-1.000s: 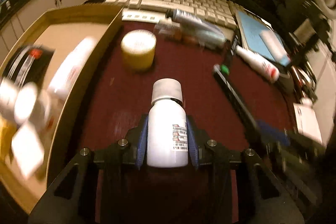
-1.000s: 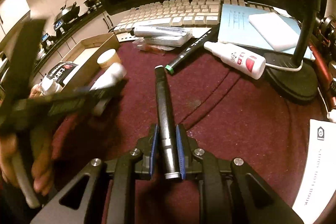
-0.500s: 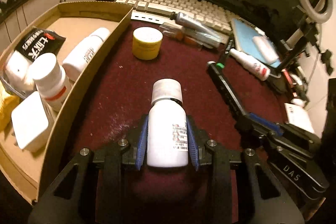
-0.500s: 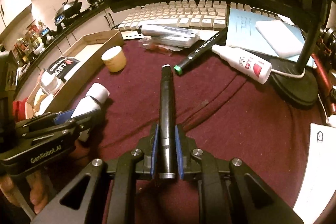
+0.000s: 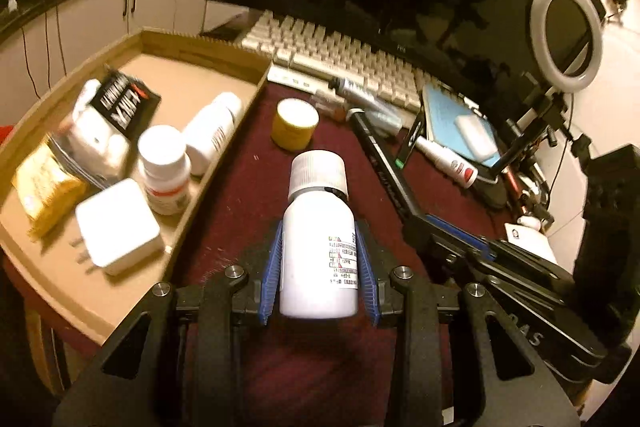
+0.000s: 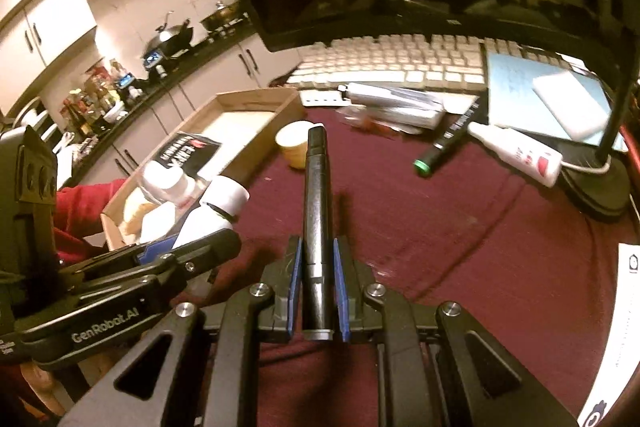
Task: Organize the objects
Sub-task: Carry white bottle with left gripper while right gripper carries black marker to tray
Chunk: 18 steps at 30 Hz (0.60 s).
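L gripper (image 5: 318, 263) is clamped on a white plastic bottle w/ ribbed screw cap and printed label (image 5: 318, 239), held above the maroon cloth (image 5: 240, 203), just right of the shallow cardboard tray (image 5: 208, 183). R gripper (image 6: 316, 279) pinches a slim black pen-like cylinder (image 6: 316, 203), tip pointing far.

White bottle (image 5: 318, 247), maroon cloth (image 5: 240, 203)
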Each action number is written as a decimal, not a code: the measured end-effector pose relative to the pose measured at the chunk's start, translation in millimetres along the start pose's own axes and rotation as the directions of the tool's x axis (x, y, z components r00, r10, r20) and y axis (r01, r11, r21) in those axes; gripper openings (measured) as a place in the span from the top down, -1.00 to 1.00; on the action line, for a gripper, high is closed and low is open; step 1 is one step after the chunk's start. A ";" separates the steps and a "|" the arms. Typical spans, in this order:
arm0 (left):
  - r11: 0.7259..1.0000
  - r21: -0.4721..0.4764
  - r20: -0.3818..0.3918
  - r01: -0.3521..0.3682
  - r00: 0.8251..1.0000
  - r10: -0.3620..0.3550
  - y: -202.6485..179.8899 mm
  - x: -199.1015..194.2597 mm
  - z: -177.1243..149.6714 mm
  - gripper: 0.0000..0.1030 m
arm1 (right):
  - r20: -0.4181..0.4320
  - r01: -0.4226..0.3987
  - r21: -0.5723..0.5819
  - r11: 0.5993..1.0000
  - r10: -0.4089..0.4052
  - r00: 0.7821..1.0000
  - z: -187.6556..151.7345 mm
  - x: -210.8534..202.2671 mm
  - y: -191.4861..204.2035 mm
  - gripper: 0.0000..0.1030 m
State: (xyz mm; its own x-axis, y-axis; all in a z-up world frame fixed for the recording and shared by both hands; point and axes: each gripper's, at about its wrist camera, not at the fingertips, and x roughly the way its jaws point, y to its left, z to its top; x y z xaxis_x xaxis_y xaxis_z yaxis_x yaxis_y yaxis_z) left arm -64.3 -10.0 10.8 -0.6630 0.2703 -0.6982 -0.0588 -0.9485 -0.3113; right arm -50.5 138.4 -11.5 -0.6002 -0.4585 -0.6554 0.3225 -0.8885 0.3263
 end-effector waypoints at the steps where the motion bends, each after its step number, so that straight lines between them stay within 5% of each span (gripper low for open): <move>1: 1.000 0.004 0.014 -0.003 1.000 0.003 1.1 -5.1 1.3 0.34 | 0.004 -0.006 -0.003 1.000 0.006 1.000 1.7 0.7 2.7 0.72; 18: 0.992 -0.108 0.144 -0.071 0.986 0.086 69.1 -63.8 41.4 0.34 | 0.039 -0.117 -0.065 0.991 0.120 0.992 45.2 23.7 59.7 0.72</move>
State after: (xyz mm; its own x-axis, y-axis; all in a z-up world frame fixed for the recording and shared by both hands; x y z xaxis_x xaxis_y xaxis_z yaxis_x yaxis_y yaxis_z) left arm -56.9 -99.7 60.5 -0.7658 0.1612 -0.6225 0.0692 -0.9418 -0.3290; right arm -78.5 73.9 23.3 -0.5853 -0.5621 -0.5844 0.4376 -0.8257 0.3559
